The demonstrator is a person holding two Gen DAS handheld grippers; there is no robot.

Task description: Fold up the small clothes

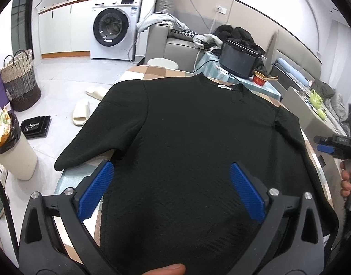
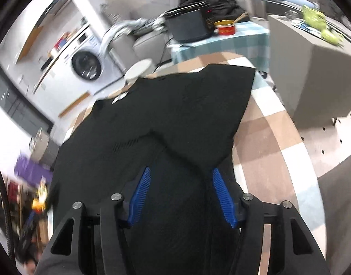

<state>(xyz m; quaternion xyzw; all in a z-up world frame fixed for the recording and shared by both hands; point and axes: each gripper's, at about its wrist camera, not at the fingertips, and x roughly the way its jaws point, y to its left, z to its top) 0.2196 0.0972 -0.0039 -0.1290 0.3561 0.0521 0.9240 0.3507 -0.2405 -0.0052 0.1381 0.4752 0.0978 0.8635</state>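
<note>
A black short-sleeved shirt [image 1: 186,142] lies spread flat on a checked tablecloth [image 1: 157,72], collar at the far end with a white label. My left gripper [image 1: 170,171] is open, its blue pads [image 1: 99,183] wide apart over the shirt's lower body. My right gripper [image 2: 181,181] is open over the shirt [image 2: 175,105] near its right sleeve, which is folded over with a raised crease; this view is blurred. The right gripper also shows at the right edge of the left wrist view [image 1: 331,145].
A black appliance [image 1: 239,57] and a red bowl [image 1: 260,79] stand on a teal checked table beyond the shirt. A washing machine [image 1: 113,29], laundry basket [image 1: 20,80], bin [image 1: 12,146] and slippers [image 1: 81,112] are on the floor to the left. A grey cabinet [image 2: 312,73] stands right.
</note>
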